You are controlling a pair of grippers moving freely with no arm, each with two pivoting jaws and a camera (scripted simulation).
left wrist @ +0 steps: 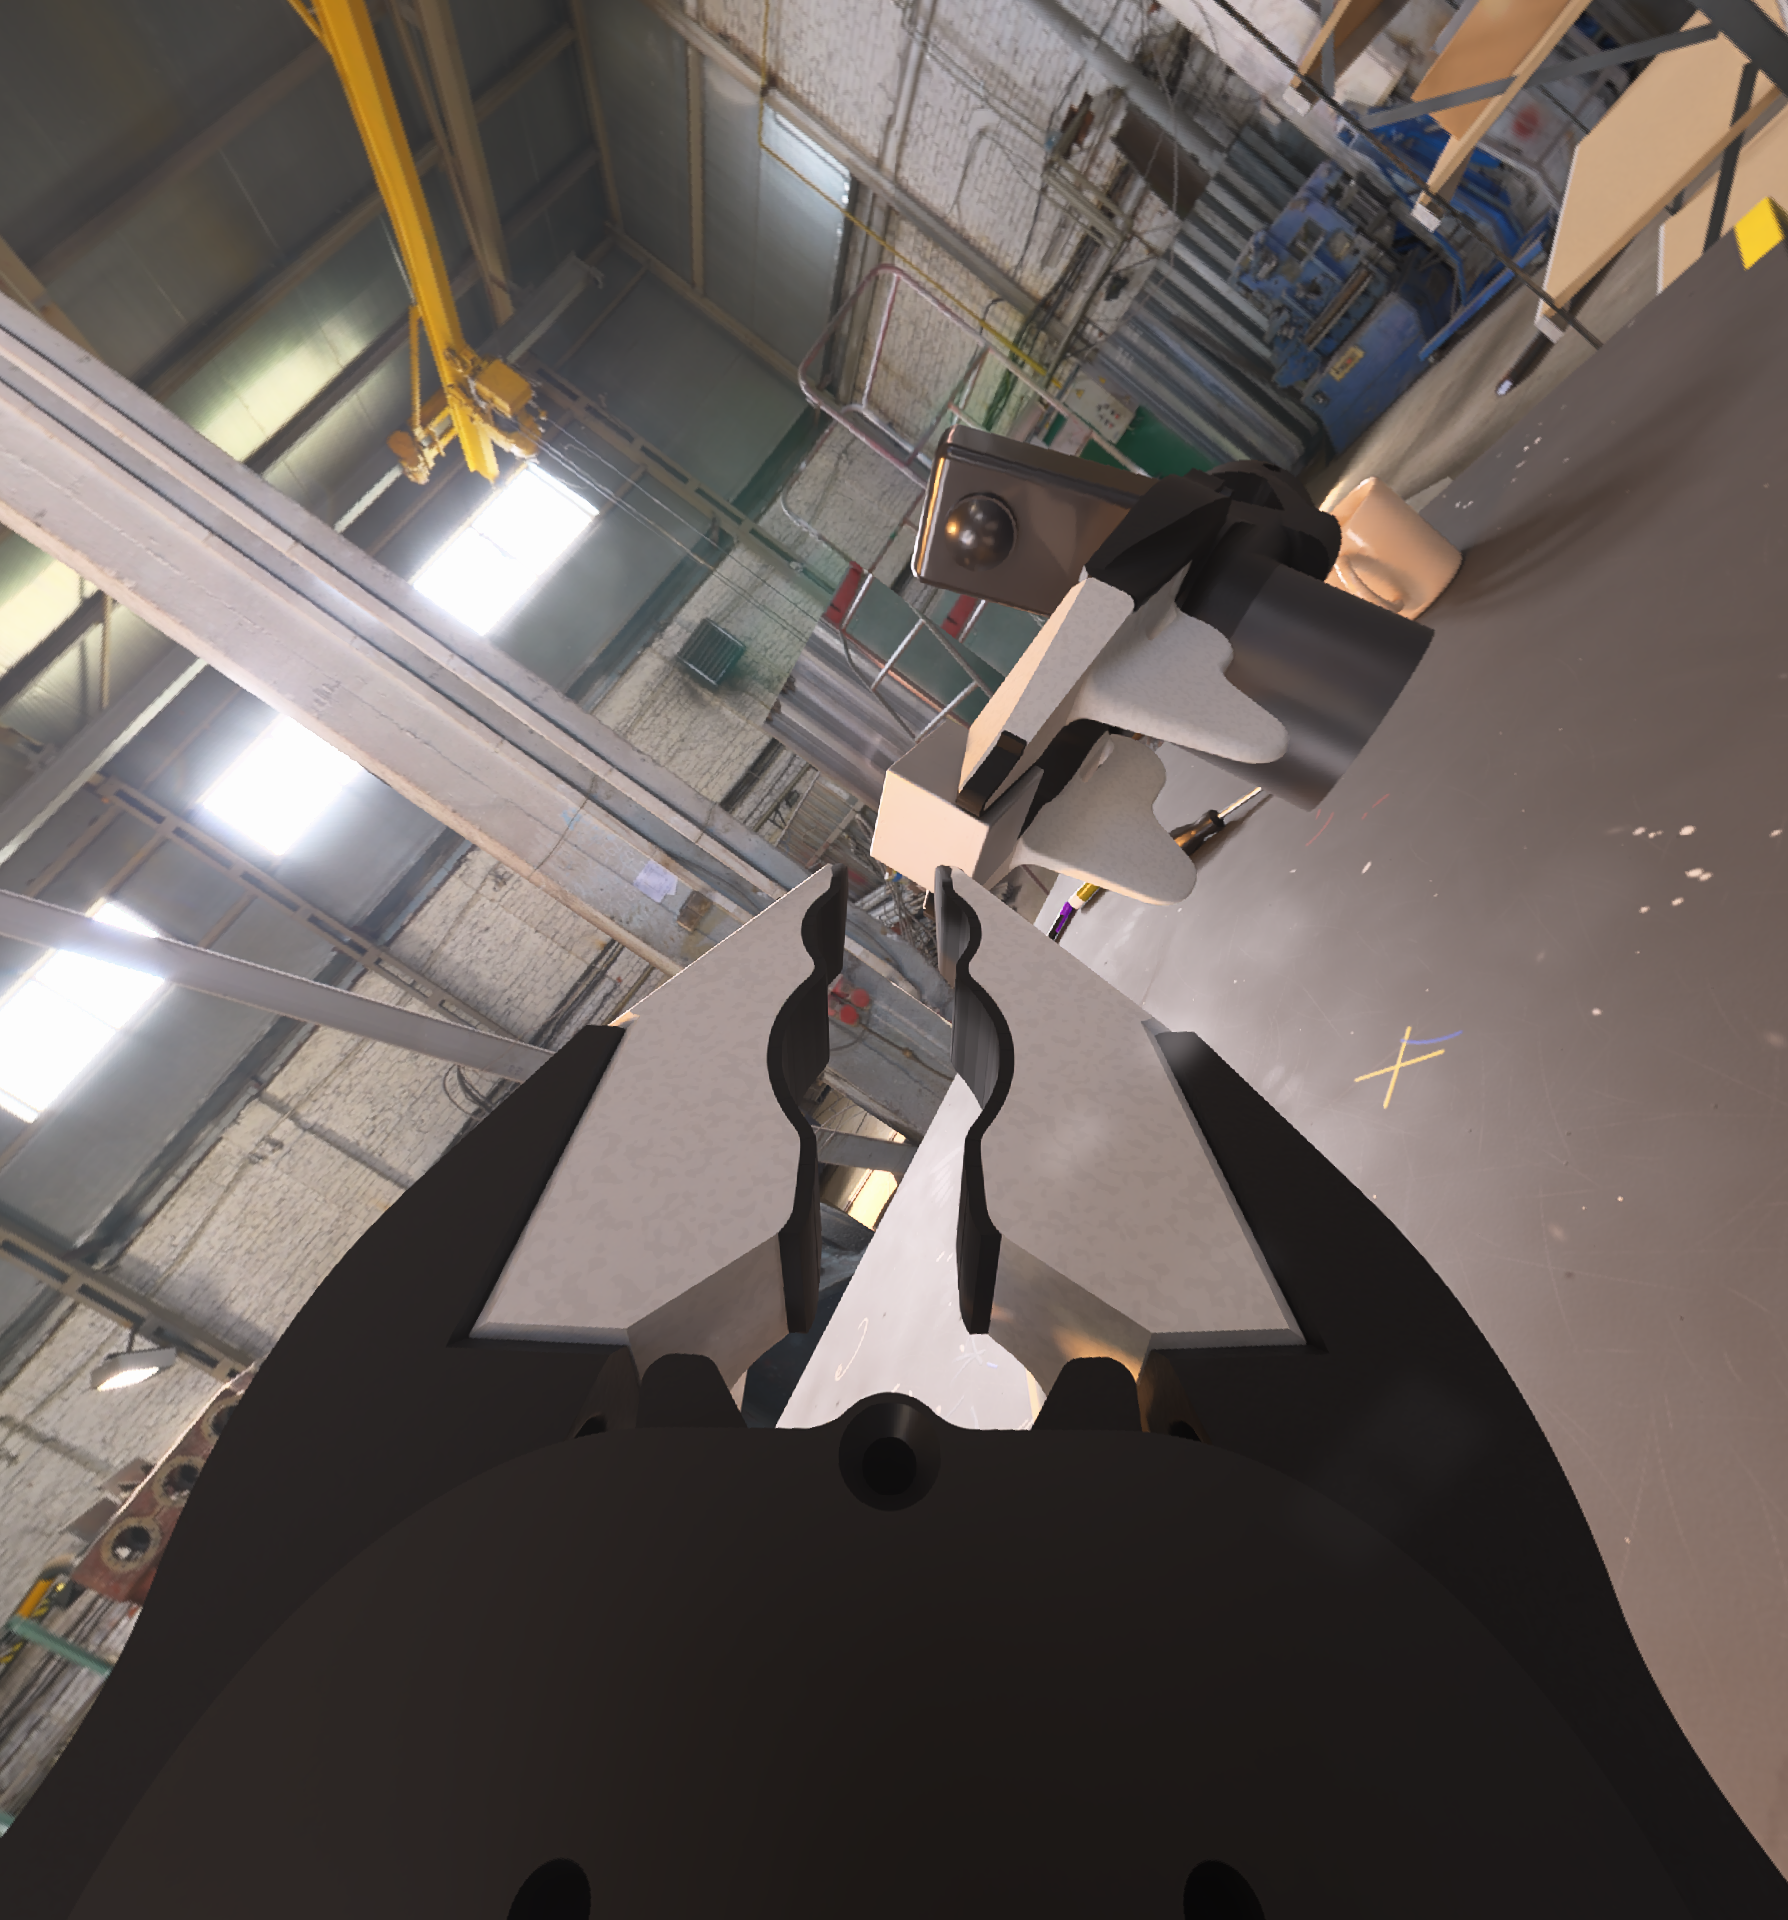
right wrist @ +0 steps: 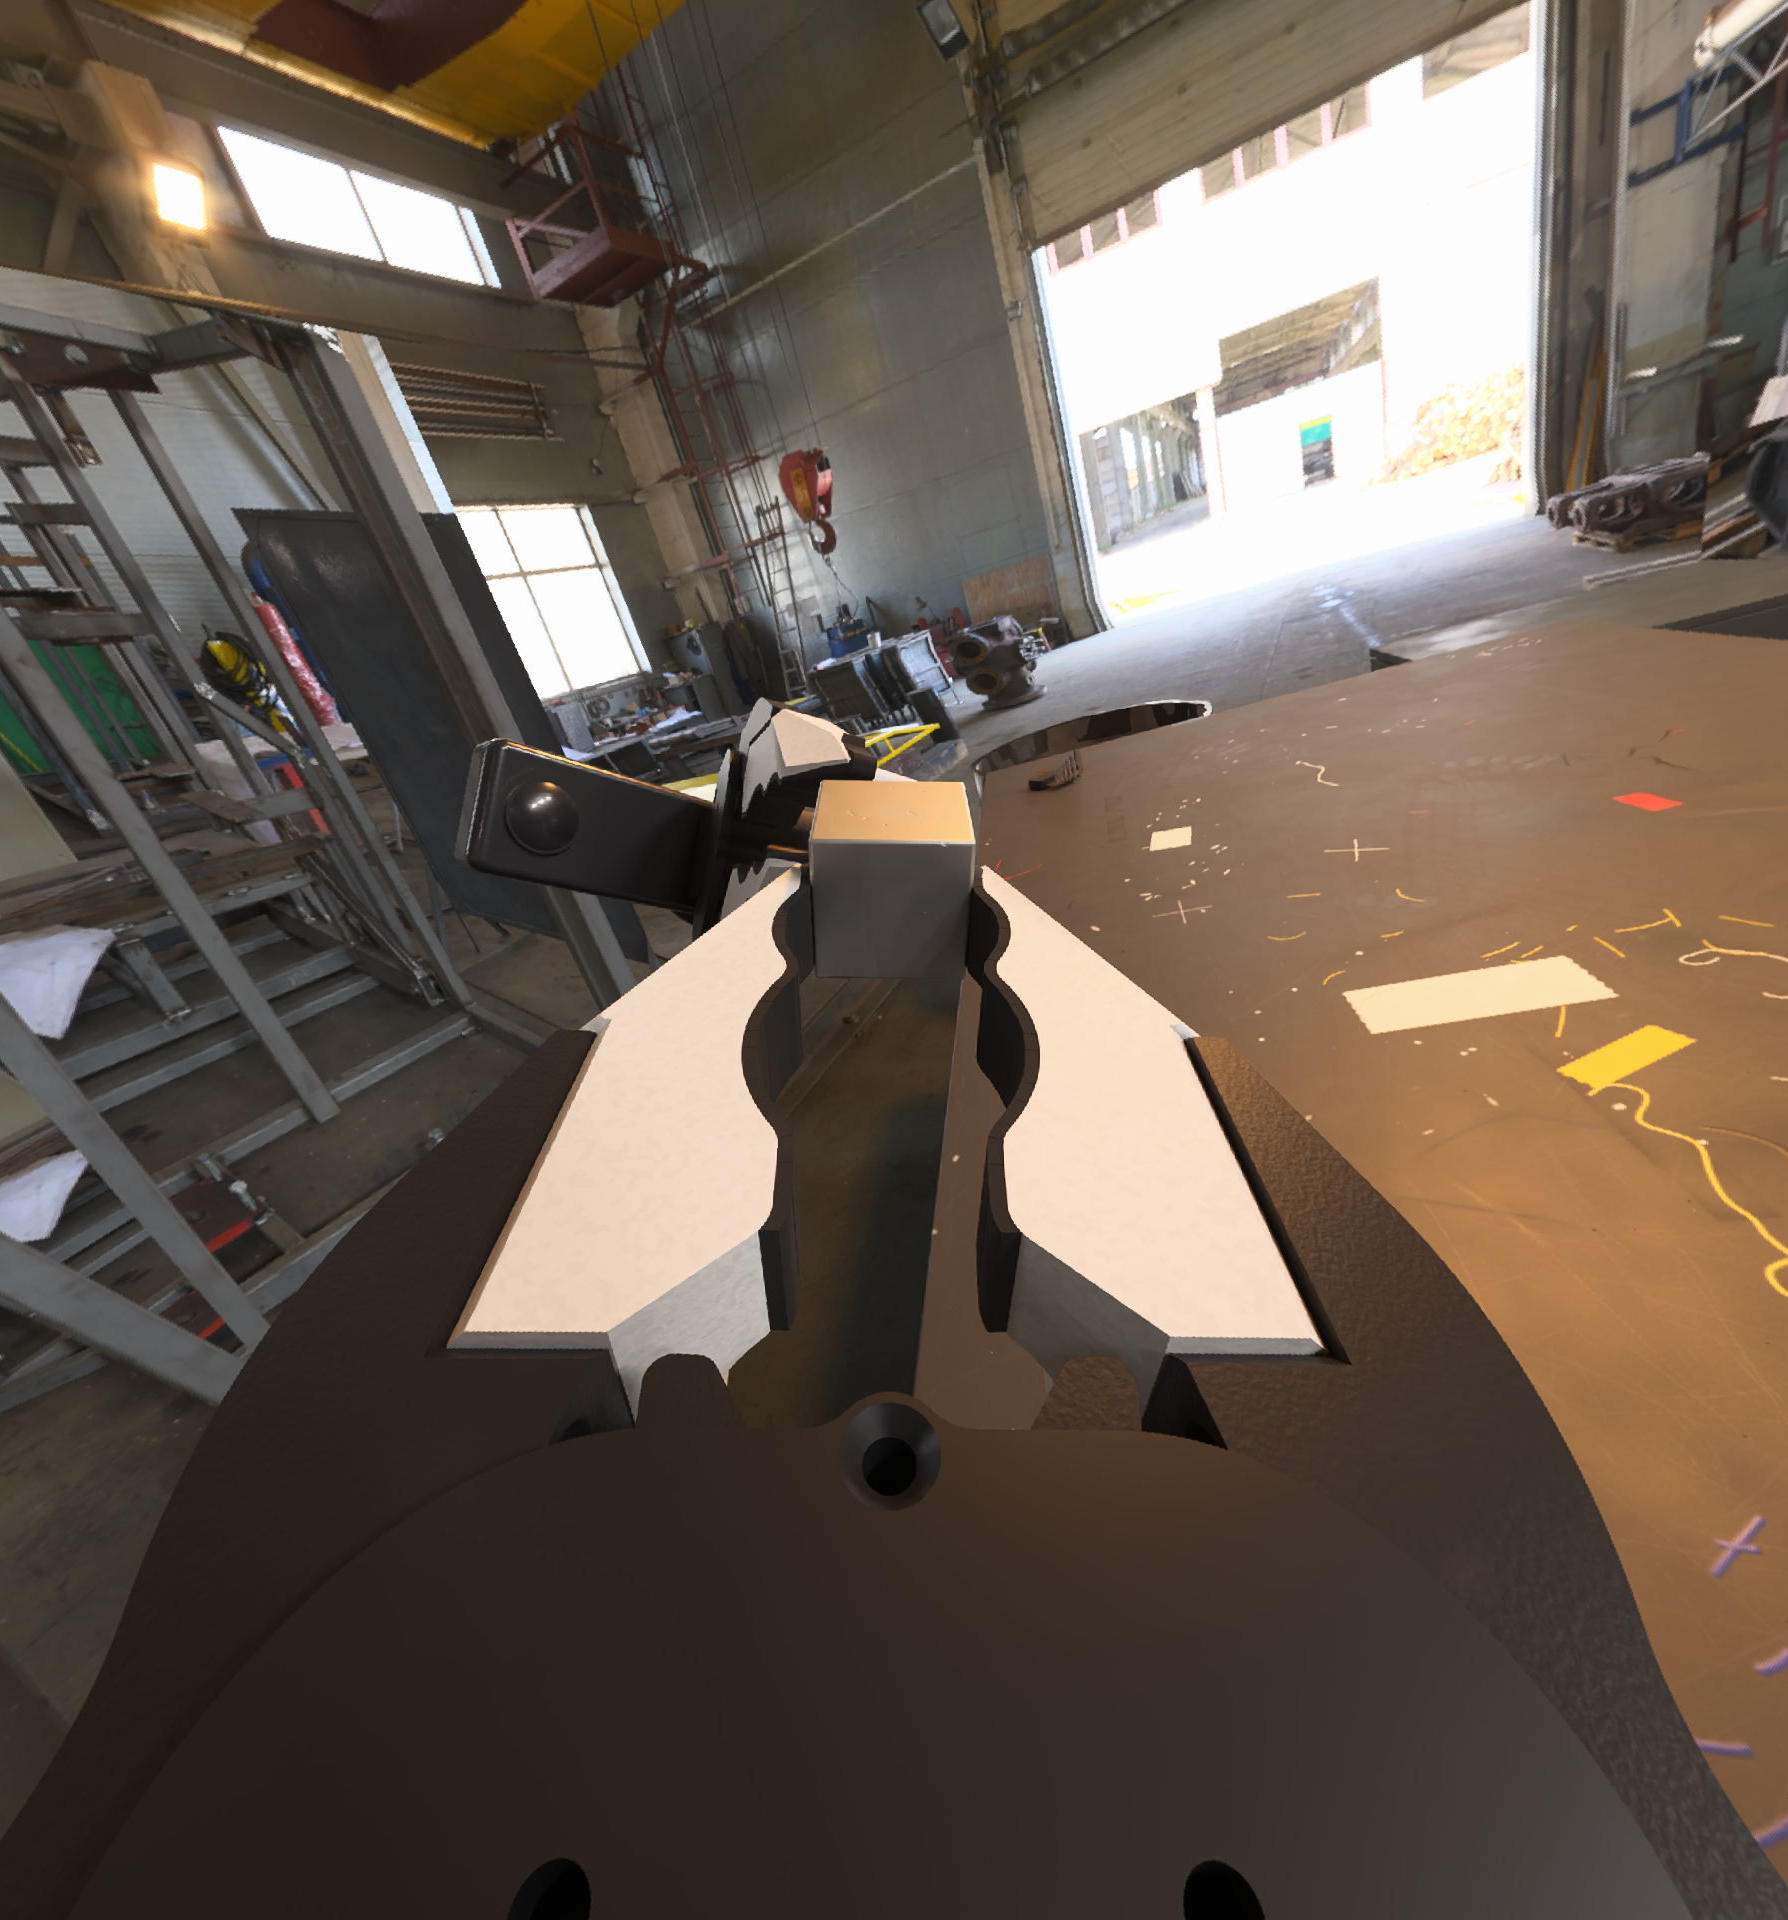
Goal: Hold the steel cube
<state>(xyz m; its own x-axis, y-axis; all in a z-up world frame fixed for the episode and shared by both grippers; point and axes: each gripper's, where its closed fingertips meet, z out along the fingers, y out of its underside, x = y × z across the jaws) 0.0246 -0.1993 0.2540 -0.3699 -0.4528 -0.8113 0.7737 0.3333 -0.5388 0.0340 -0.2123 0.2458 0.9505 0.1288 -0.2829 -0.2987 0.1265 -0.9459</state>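
Note:
The steel cube [right wrist: 890, 894] is a small grey metal block clamped between my right gripper's fingertips [right wrist: 890, 909] and held in the air beside the table edge. In the left wrist view the cube [left wrist: 926, 831] sits just beyond my left gripper's tips [left wrist: 892, 883], with the right gripper [left wrist: 989, 821] gripping it from the far side. My left gripper is empty, its jaws a narrow gap apart. It also shows behind the cube in the right wrist view [right wrist: 791, 774], pointing towards it.
A dark table [right wrist: 1389, 1143] marked with chalk lines and coloured patches lies to the right. On it in the left wrist view [left wrist: 1492, 1039] stand a dark metal cylinder [left wrist: 1316, 707] and a beige rounded block [left wrist: 1389, 551]. A workshop hall surrounds.

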